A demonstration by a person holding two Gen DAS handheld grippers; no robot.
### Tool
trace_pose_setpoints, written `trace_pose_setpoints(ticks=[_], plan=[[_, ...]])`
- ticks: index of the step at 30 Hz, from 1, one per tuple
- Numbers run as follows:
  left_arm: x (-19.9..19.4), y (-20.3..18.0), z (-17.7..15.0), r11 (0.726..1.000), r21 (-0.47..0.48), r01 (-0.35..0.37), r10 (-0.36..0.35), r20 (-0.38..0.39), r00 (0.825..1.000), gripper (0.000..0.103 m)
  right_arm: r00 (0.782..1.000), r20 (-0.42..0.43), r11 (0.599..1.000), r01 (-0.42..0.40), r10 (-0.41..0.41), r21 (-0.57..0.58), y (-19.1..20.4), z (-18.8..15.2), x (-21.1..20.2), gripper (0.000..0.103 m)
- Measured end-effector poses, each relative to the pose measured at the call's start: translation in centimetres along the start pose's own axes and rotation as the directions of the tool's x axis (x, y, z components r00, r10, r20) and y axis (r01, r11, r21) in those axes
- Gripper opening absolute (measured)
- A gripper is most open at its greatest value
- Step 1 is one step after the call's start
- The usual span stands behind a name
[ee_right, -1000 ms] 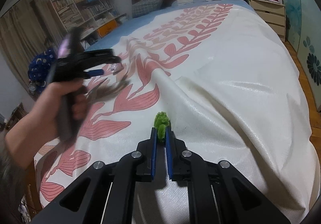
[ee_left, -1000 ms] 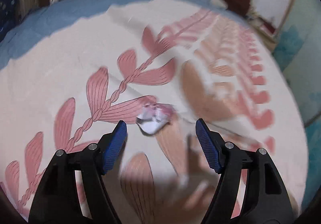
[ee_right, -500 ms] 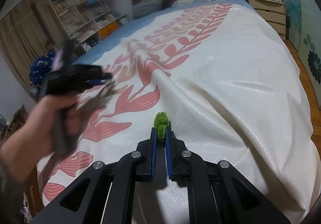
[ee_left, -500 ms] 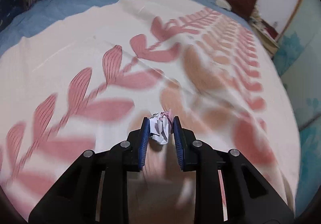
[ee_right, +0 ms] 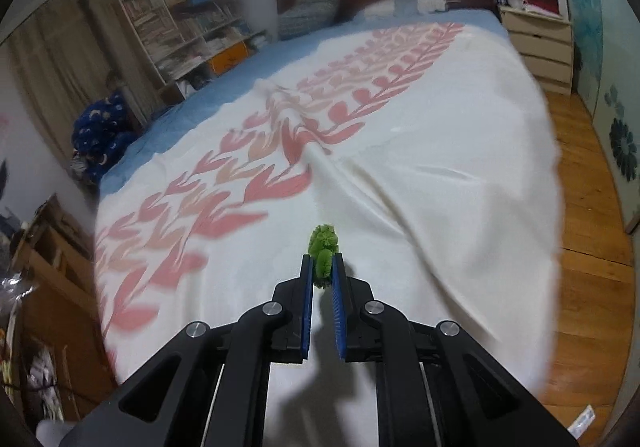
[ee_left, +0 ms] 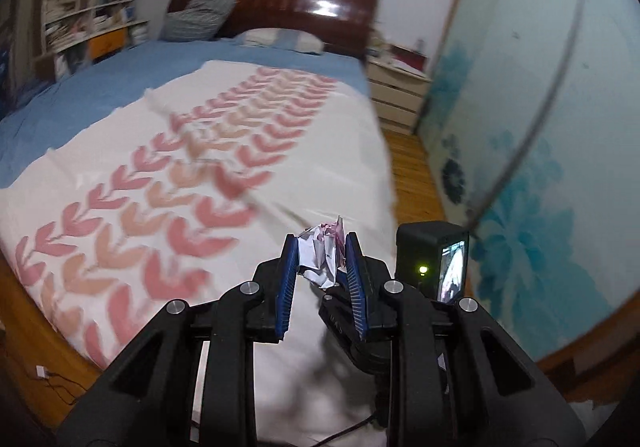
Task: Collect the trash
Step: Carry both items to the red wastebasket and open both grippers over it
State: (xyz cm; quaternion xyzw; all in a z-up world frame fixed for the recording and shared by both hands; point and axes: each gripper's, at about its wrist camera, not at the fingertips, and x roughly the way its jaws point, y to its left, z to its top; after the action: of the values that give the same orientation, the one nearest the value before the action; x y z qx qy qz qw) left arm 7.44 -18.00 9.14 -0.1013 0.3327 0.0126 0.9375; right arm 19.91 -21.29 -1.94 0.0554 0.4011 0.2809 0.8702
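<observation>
A crumpled white and pink paper wad sits pinched between the blue pads of my left gripper, held above the near right edge of the bed. In the right wrist view my right gripper holds a green crumpled wad between its pads, lifted over the white bedspread. Its jaws are opening slightly while the green wad still sits between them. The black camera body of the right gripper shows just right of the left fingers.
The bedspread with pink leaf print covers a blue sheet. A cream nightstand stands by the headboard, with wooden floor along the bed's right side. A bookshelf and a person in dark blue are at the left.
My left gripper shut on the paper wad, lifted it off the bedspread and swung right toward the bed's edge. The right gripper rose a little with the green wad.
</observation>
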Motion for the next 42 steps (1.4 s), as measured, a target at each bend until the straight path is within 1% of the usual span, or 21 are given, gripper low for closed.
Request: trace_pose_setpoints(ticks=[5, 6, 9, 12, 15, 16, 18, 19, 21, 22, 23, 24, 25, 26, 27, 28, 29, 32, 39, 41, 42], plan=[[0.2, -6.1, -2.5, 0.996, 0.034, 0.083, -0.082, -0.046, 0.996, 0.024, 0.997, 0.054, 0.995, 0.045, -0.05, 0.084, -7.3, -3.9, -10.7, 0.011], [0.5, -7.5, -3.2, 0.994, 0.052, 0.101, -0.098, -0.06, 0.993, 0.024, 0.993, 0.086, 0.99, 0.072, -0.082, 0.122, -9.9, -5.3, -14.5, 0.011], [1.5, -11.8, -5.3, 0.981, 0.12, 0.153, -0.14, -0.111, 0.984, 0.024, 0.978, 0.105, 0.965, 0.156, -0.181, 0.21, -15.7, -9.1, -22.3, 0.011], [3.3, -16.3, -7.3, 0.959, 0.171, 0.225, -0.193, -0.184, 0.964, 0.024, 0.957, 0.065, 0.925, 0.255, -0.283, 0.282, -20.7, -12.8, -28.2, 0.011], [5.0, -21.0, -9.3, 0.932, 0.208, 0.297, -0.243, -0.248, 0.938, 0.024, 0.928, 0.011, 0.886, 0.351, -0.372, 0.304, -24.2, -16.3, -31.6, 0.011], [5.9, -22.9, -10.3, 0.921, 0.216, 0.324, -0.261, -0.278, 0.925, 0.024, 0.92, -0.022, 0.869, 0.377, -0.391, 0.319, -25.6, -17.9, -32.3, 0.011], [7.2, -25.8, -12.3, 0.899, 0.229, 0.373, -0.293, -0.32, 0.901, 0.024, 0.91, -0.071, 0.848, 0.407, -0.408, 0.339, -27.4, -20.6, -33.0, 0.011], [8.2, -27.7, -13.8, 0.883, 0.244, 0.401, -0.303, -0.357, 0.884, 0.024, 0.904, -0.106, 0.839, 0.423, -0.413, 0.343, -28.3, -22.3, -32.9, 0.011], [10.0, -30.5, -16.9, 0.858, 0.251, 0.447, -0.313, -0.434, 0.845, 0.024, 0.9, -0.168, 0.812, 0.435, -0.402, 0.39, -30.2, -25.7, -32.3, 0.011], [11.2, -32.0, -18.8, 0.842, 0.266, 0.47, -0.304, -0.486, 0.819, 0.024, 0.898, -0.197, 0.798, 0.44, -0.394, 0.412, -30.9, -27.1, -31.7, 0.011], [12.3, -33.0, -20.6, 0.828, 0.267, 0.493, -0.296, -0.538, 0.789, 0.024, 0.897, -0.228, 0.778, 0.442, -0.379, 0.447, -31.8, -29.0, -31.1, 0.011], [13.0, -33.6, -21.9, 0.82, 0.273, 0.504, -0.28, -0.576, 0.768, 0.024, 0.891, -0.255, 0.754, 0.453, -0.375, 0.475, -32.4, -30.6, -30.5, 0.011], [13.8, -34.3, -23.6, 0.81, 0.314, 0.495, -0.231, -0.605, 0.762, 0.024, 0.883, -0.283, 0.733, 0.468, -0.373, 0.493, -32.9, -31.8, -30.0, 0.011], [14.4, -34.8, -25.0, 0.801, 0.36, 0.478, -0.175, -0.624, 0.762, 0.024, 0.879, -0.302, 0.716, 0.475, -0.368, 0.511, -33.3, -32.9, -29.4, 0.011], [14.7, -34.9, -26.1, 0.798, 0.375, 0.473, -0.145, -0.642, 0.753, 0.024, 0.88, -0.321, 0.699, 0.473, -0.349, 0.537, -33.7, -34.2, -28.8, 0.011], [15.4, -34.9, -27.2, 0.8, 0.368, 0.474, -0.123, -0.672, 0.731, 0.024, 0.884, -0.336, 0.686, 0.464, -0.323, 0.56, -33.9, -35.3, -28.2, 0.011], [15.9, -34.9, -27.9, 0.799, 0.37, 0.474, -0.104, -0.691, 0.715, 0.024, 0.887, -0.342, 0.68, 0.459, -0.311, 0.572, -33.9, -36.0, -27.8, 0.011], [17.0, -35.1, -28.7, 0.797, 0.381, 0.469, -0.07, -0.714, 0.697, 0.024, 0.888, -0.357, 0.676, 0.453, -0.289, 0.581, -33.8, -37.5, -27.0, 0.011], [18.3, -34.7, -29.7, 0.805, 0.377, 0.459, -0.039, -0.738, 0.674, 0.026, 0.892, -0.365, 0.684, 0.441, -0.266, 0.581, -34.2, -37.7, -25.5, 0.012], [18.5, -34.7, -29.6, 0.81, 0.376, 0.449, -0.033, -0.736, 0.676, 0.031, 0.895, -0.364, 0.685, 0.434, -0.256, 0.585, -34.1, -37.7, -25.3, 0.014], [18.8, -34.6, -29.7, 0.813, 0.376, 0.444, -0.028, -0.737, 0.675, 0.038, 0.894, -0.368, 0.684, 0.437, -0.257, 0.584, -34.1, -37.6, -25.2, 0.014]])
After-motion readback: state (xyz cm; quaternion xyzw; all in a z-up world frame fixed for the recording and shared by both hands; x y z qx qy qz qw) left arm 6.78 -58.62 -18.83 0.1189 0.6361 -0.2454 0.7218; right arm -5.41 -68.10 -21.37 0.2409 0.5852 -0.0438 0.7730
